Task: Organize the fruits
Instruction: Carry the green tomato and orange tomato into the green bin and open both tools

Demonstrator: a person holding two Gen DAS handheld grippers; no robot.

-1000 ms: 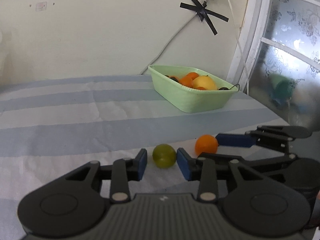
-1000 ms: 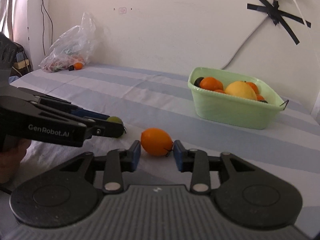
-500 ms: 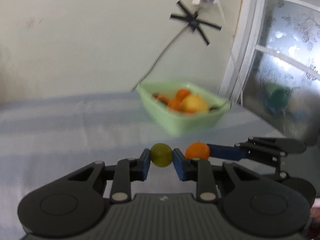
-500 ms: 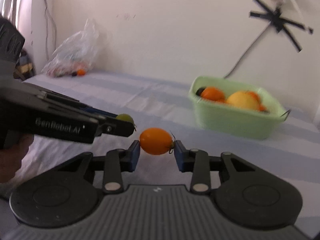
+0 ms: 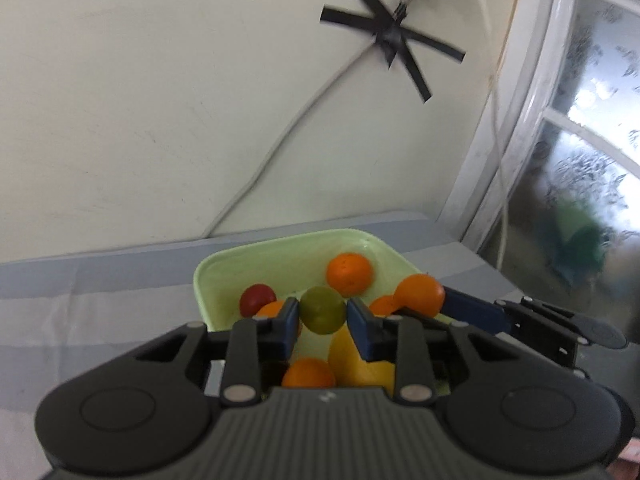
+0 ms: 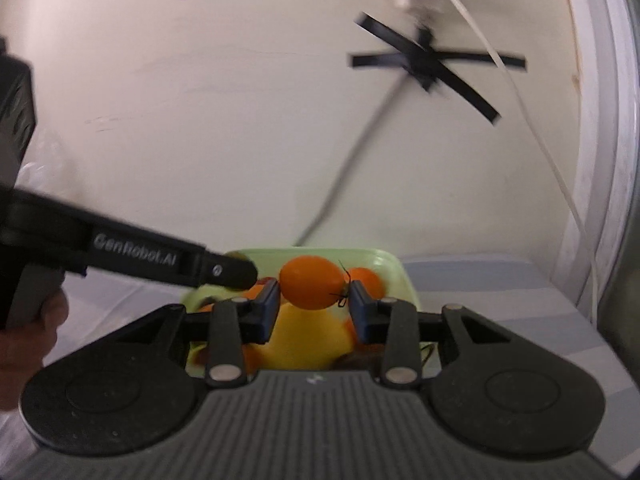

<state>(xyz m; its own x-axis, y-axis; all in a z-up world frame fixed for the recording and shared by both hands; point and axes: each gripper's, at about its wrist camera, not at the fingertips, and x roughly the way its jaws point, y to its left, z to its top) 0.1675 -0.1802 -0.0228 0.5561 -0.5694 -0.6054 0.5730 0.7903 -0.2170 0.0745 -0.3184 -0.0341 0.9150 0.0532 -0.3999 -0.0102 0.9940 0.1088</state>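
Over green basket (image 5: 224,272): left gripper (image 5: 322,314) w/ round green fruit (image 5: 322,309), right gripper (image 6: 313,295) w/ oval orange fruit (image 6: 312,286).

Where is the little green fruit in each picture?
Left wrist view: the green fruit sits center frame, pinched in the left gripper, above the green basket.
Right wrist view: only a sliver of the green fruit peeks out left of center, behind the left gripper's tip.
Shared landmark: the black tape cross on the wall.
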